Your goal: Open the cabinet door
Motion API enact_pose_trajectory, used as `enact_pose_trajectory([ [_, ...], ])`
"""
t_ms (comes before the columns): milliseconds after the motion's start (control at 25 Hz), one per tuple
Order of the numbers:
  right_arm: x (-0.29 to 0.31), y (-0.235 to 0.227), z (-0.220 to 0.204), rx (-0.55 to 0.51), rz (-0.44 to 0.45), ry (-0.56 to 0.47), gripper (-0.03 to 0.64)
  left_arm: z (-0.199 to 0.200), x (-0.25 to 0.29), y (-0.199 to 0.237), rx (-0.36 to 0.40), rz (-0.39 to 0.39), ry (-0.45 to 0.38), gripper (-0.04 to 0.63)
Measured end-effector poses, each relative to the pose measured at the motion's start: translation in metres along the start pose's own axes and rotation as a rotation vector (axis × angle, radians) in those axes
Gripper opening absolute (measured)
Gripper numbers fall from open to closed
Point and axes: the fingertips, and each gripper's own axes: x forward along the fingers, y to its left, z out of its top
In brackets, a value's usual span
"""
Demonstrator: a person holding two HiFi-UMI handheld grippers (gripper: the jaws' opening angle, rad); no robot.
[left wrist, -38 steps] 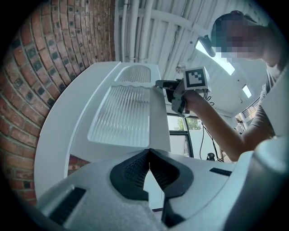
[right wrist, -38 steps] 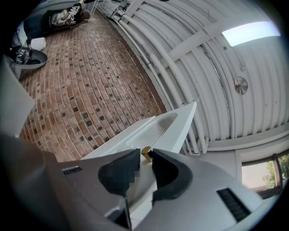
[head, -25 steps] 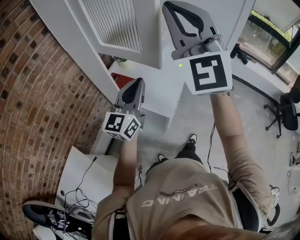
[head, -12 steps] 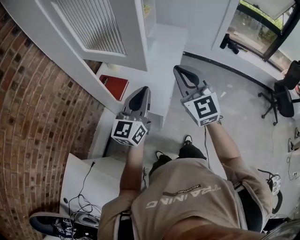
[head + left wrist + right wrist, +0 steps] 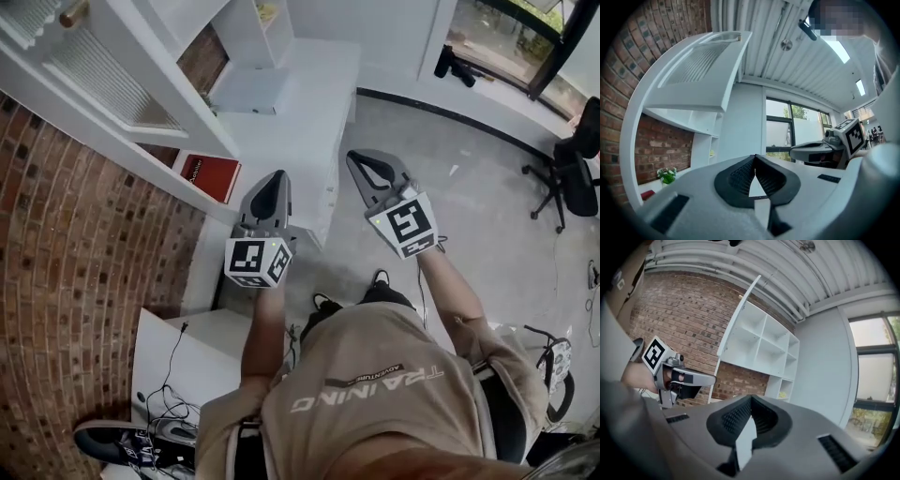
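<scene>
The white cabinet door (image 5: 112, 80) with a louvred panel and a brass knob (image 5: 73, 13) stands swung open at the upper left of the head view. It also shows in the left gripper view as the door (image 5: 701, 70) and edge-on in the right gripper view as the door (image 5: 738, 317), beside open white shelves (image 5: 764, 348). My left gripper (image 5: 276, 178) is shut and holds nothing; its jaws meet at the tip (image 5: 754, 158). My right gripper (image 5: 360, 157) is also shut and empty (image 5: 751, 400). Both hang level in front of the person, apart from the door.
A low white counter (image 5: 300, 112) runs below the shelves, with a red book (image 5: 208, 176) and a small plant (image 5: 667, 175) near the brick wall (image 5: 84, 244). Cables lie on a white board (image 5: 169, 375) at the bottom left. An office chair (image 5: 574, 169) stands at the right.
My right gripper has dropped from beside the door down to chest height. The left gripper has shifted slightly and lowered. The door now sits further up and left in the view.
</scene>
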Motion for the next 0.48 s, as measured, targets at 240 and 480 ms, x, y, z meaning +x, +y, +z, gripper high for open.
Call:
enact_pose_trajectory([
  [240, -0.037, -0.038, -0.03, 0.05, 0.037, 0.005, 0.012, -0.019, 0.024, -0.042, 0.025, 0.025, 0.078, 0.009],
  [480, -0.065, -0.071, -0.064, 0.104, 0.096, -0.002, 0.012, -0.019, 0.062, -0.072, 0.035, 0.096, 0.06, 0.009],
])
